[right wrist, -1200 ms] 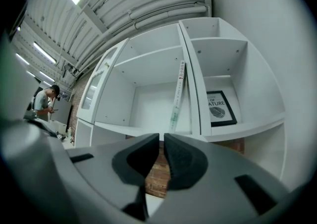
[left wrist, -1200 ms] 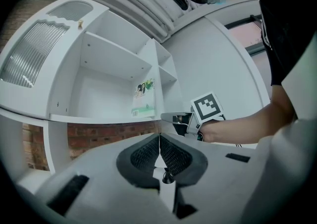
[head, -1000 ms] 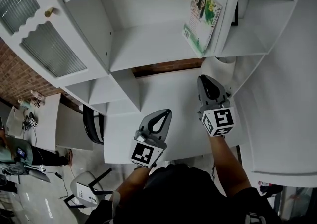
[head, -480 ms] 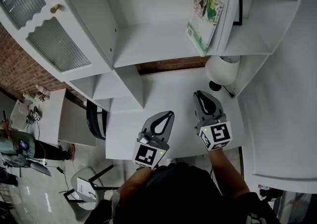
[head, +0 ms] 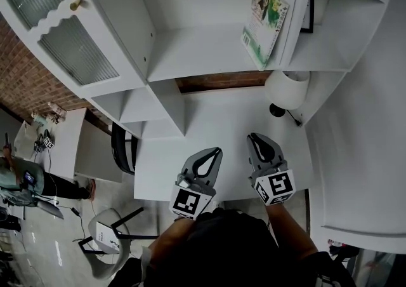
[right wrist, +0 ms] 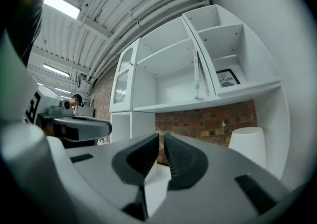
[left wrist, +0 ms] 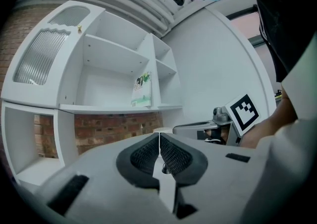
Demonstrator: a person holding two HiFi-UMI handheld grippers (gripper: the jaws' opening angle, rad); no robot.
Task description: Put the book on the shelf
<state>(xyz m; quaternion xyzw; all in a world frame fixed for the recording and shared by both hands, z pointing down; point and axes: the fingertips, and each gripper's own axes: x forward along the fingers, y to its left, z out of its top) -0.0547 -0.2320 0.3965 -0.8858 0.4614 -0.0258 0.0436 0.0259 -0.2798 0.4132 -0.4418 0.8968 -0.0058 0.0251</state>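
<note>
The book (head: 263,25), with a green cover and a photo on it, stands on the white shelf (head: 203,57) and leans against the right partition. It shows small in the left gripper view (left wrist: 142,89) and edge-on in the right gripper view (right wrist: 196,77). My left gripper (head: 216,151) and right gripper (head: 255,136) hover side by side over the white desk (head: 216,120), well short of the shelf. Each is shut with nothing between its jaws, as the left gripper (left wrist: 158,136) and right gripper (right wrist: 161,136) show in their own views.
A white lamp (head: 287,89) stands on the desk's right rear corner under the book. A framed picture (head: 307,9) sits in the right cubby. A glass-fronted cabinet door (head: 63,44) is at the left. A black chair (head: 120,149) stands left of the desk.
Both grippers have drawn back from the shelf toward me, and the view has shifted so the lamp now shows. The book stays leaning on the shelf.
</note>
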